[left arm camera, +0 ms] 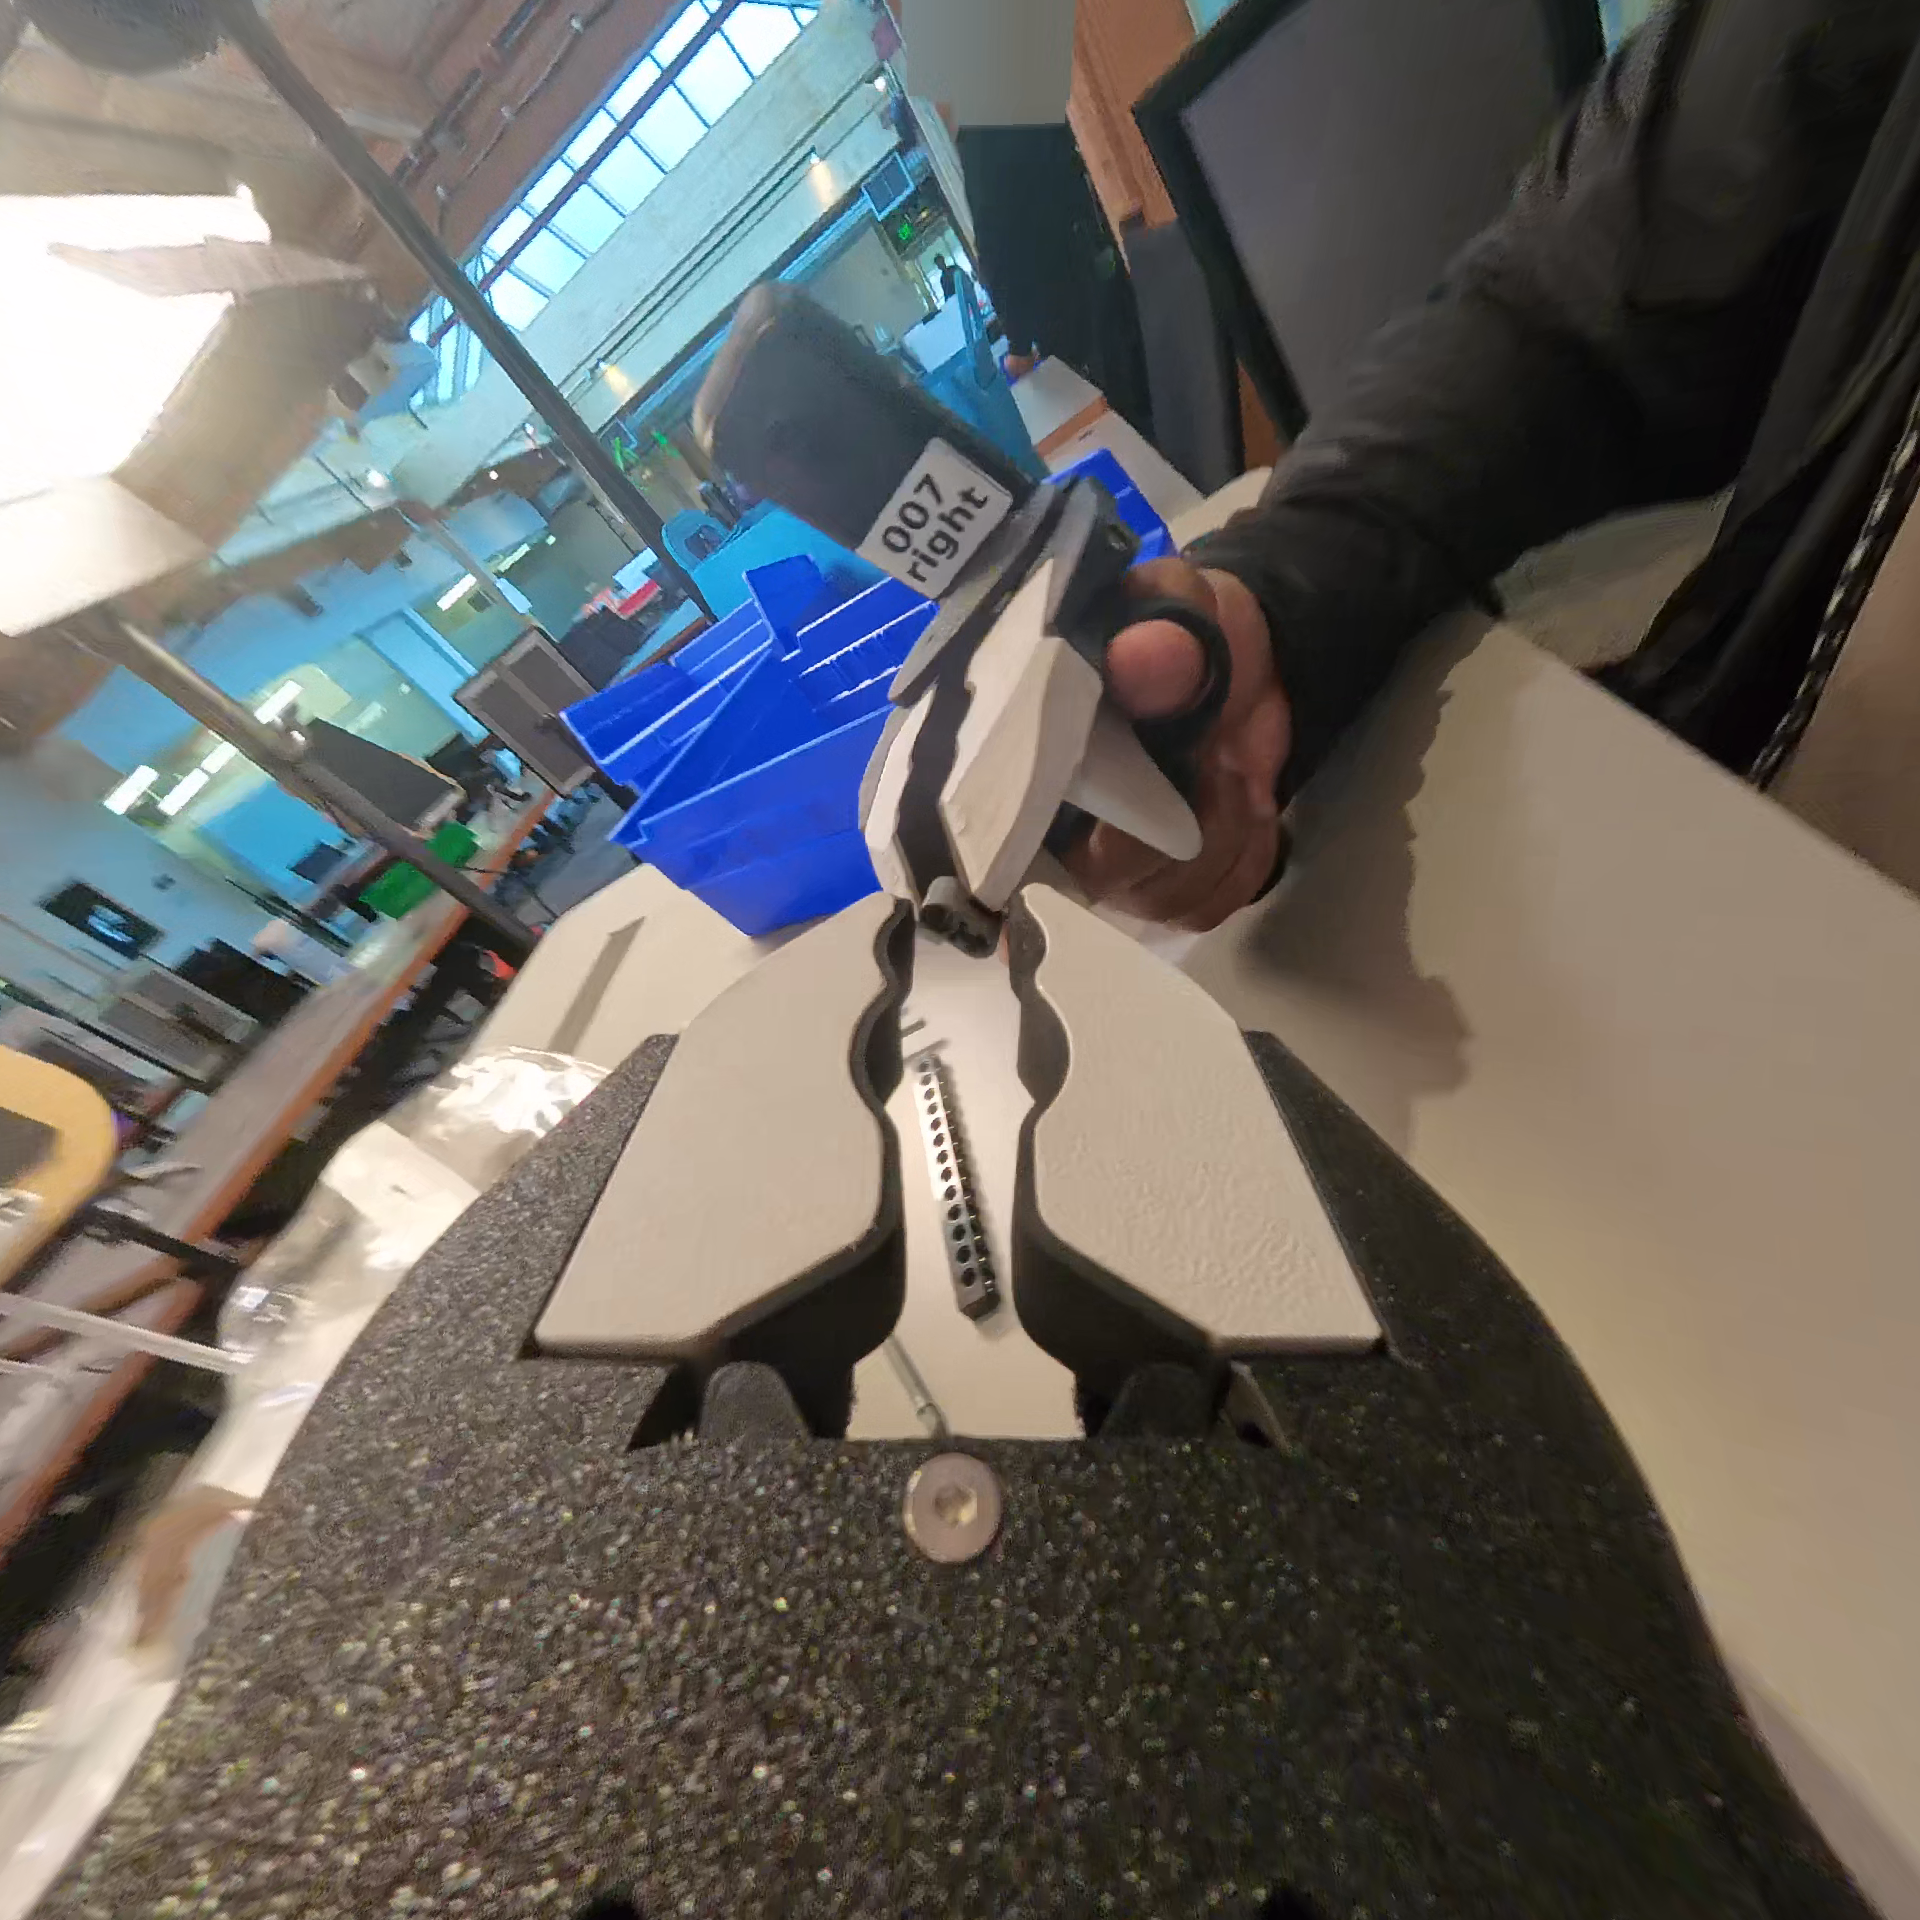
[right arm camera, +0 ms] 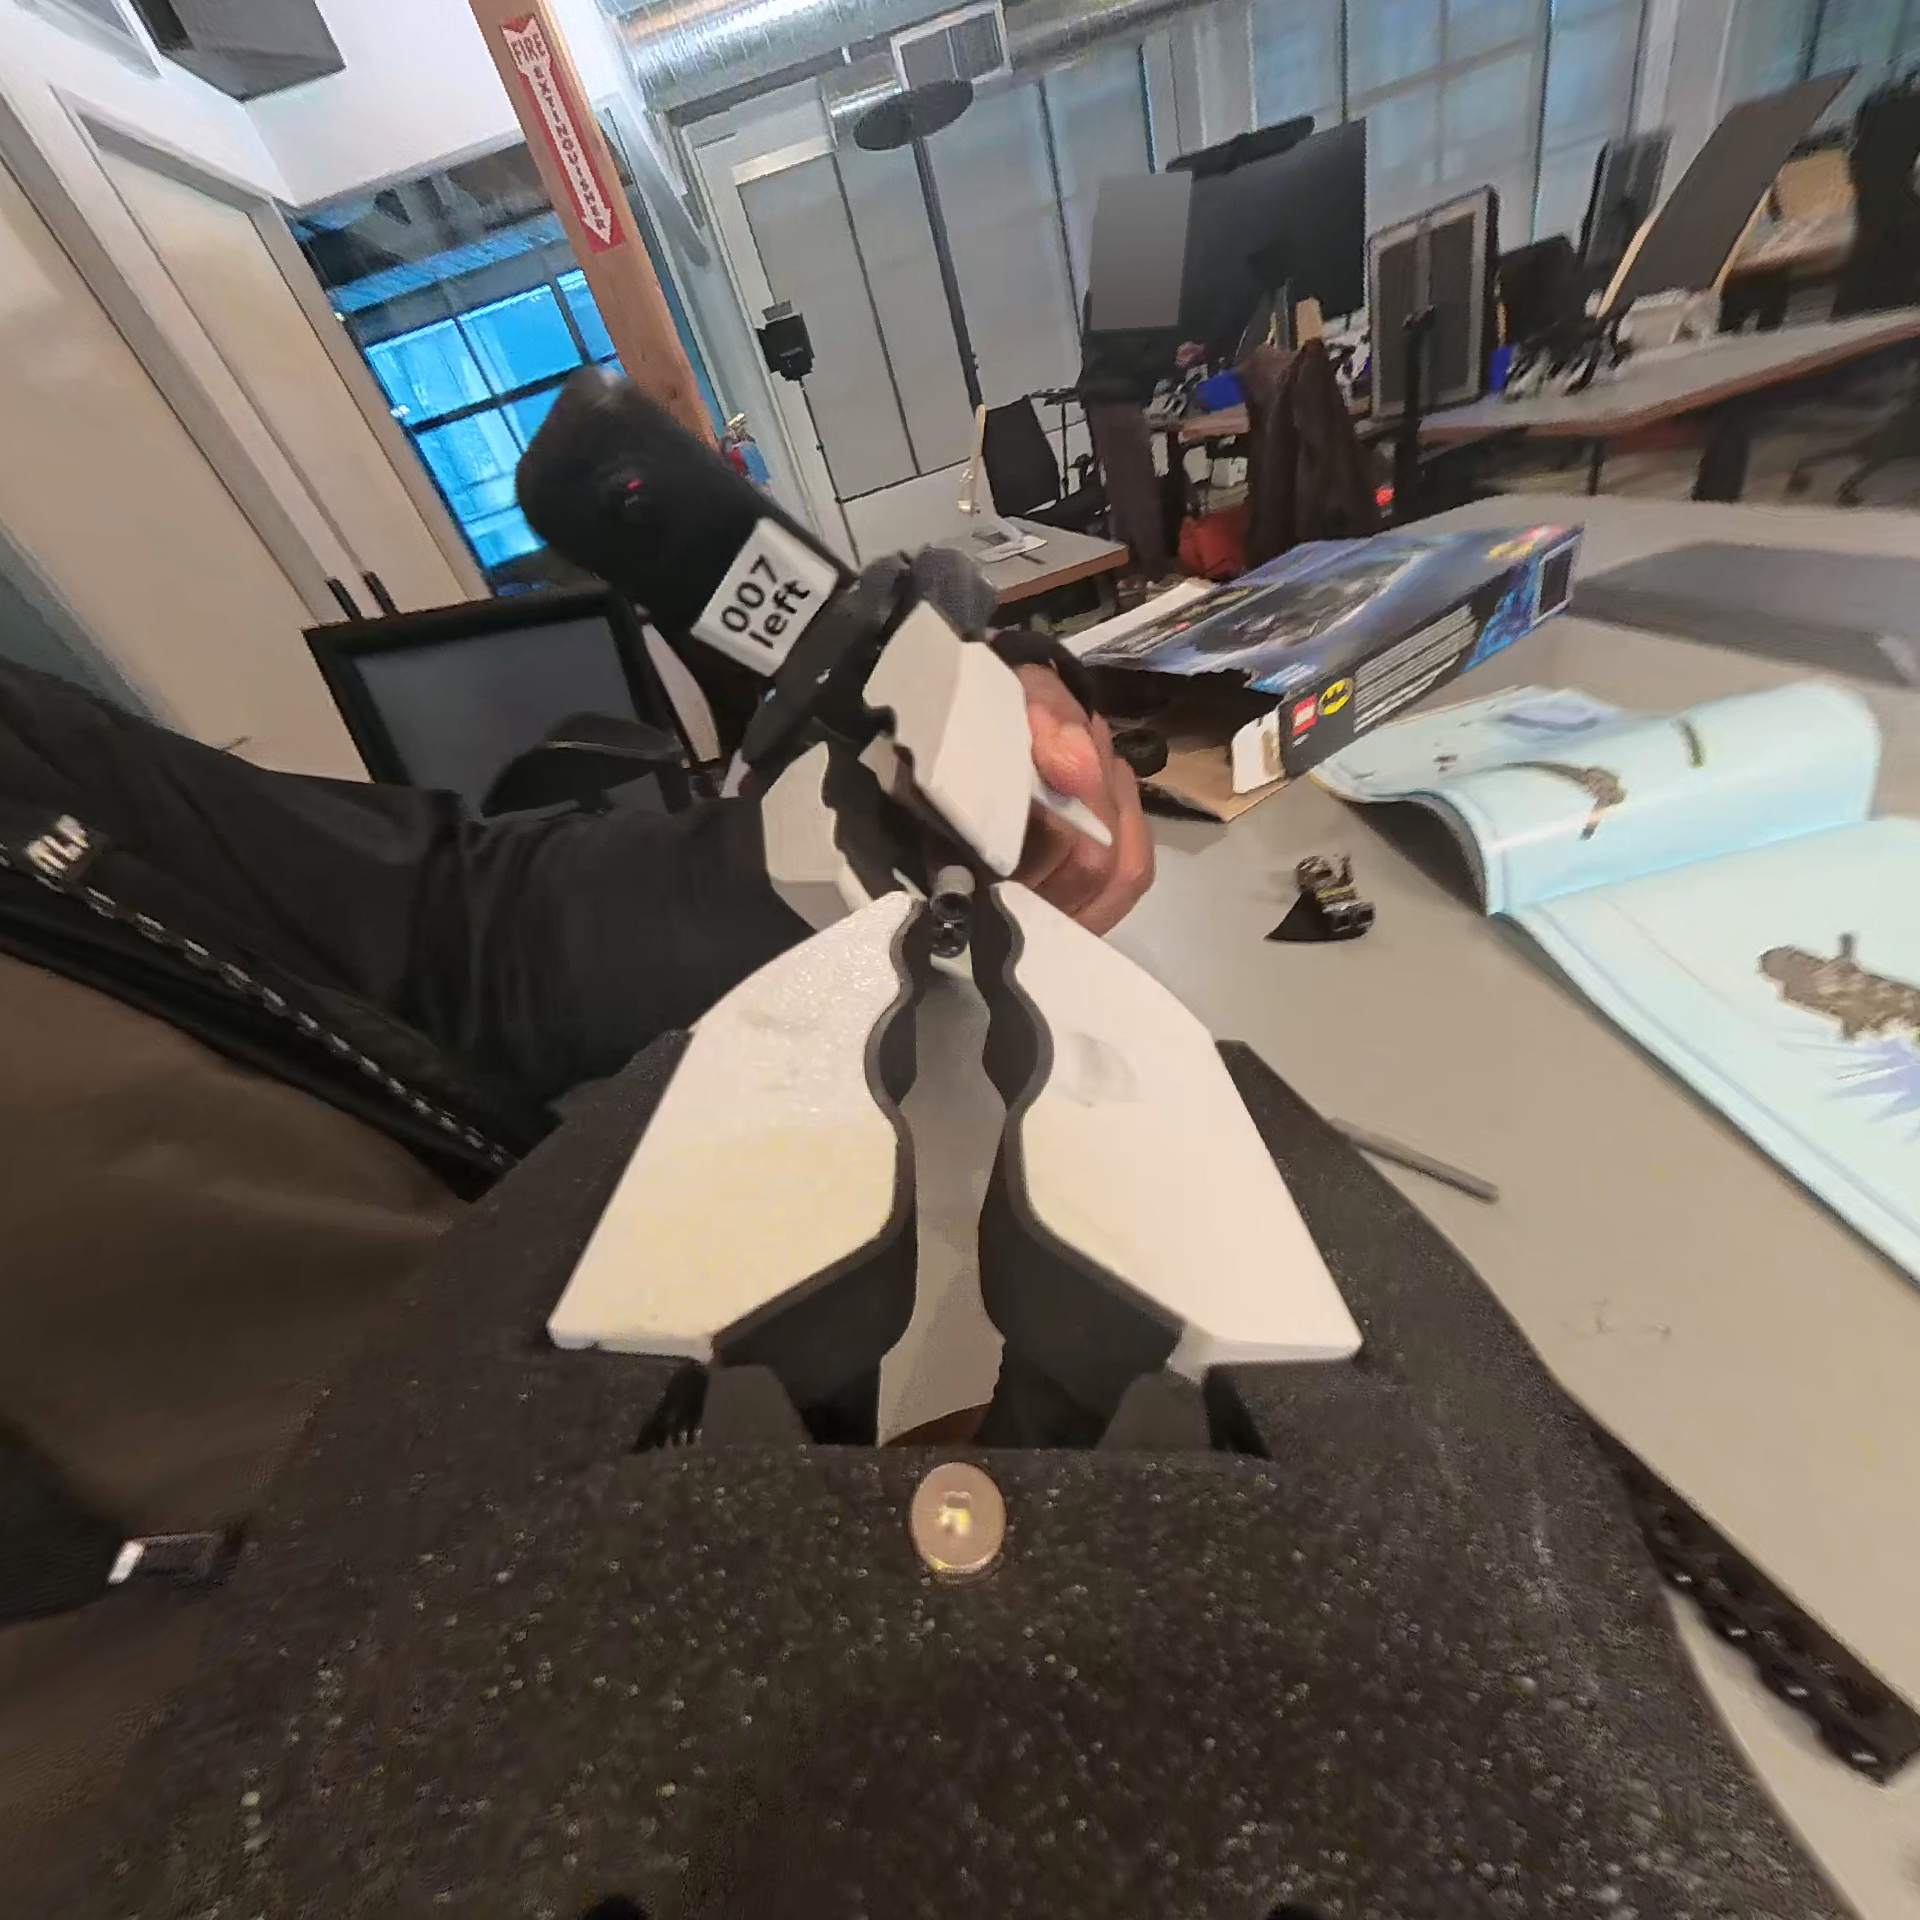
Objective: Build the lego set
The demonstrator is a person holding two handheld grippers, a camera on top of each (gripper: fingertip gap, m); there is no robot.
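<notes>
Above the worktop (right arm camera: pixel 1455 1039), both the left hand-held gripper (left arm camera: pixel 958 914) and right hand-held gripper (right arm camera: pixel 951 925) pinch one small black-and-grey piece (left arm camera: pixel 956 916).

Each camera rides low on its own claw, looking forward along the fingers, close above the bench (left arm camera: pixel 1558 1039). The two views face each other: the left claw (left arm camera: pixel 956 920) sees the right claw at frame centre, backed by blue bins (left arm camera: pixel 748 790); the right claw (right arm camera: pixel 951 925) sees the left one likewise. Both share the small black part (right arm camera: pixel 948 920) at centre.
</notes>
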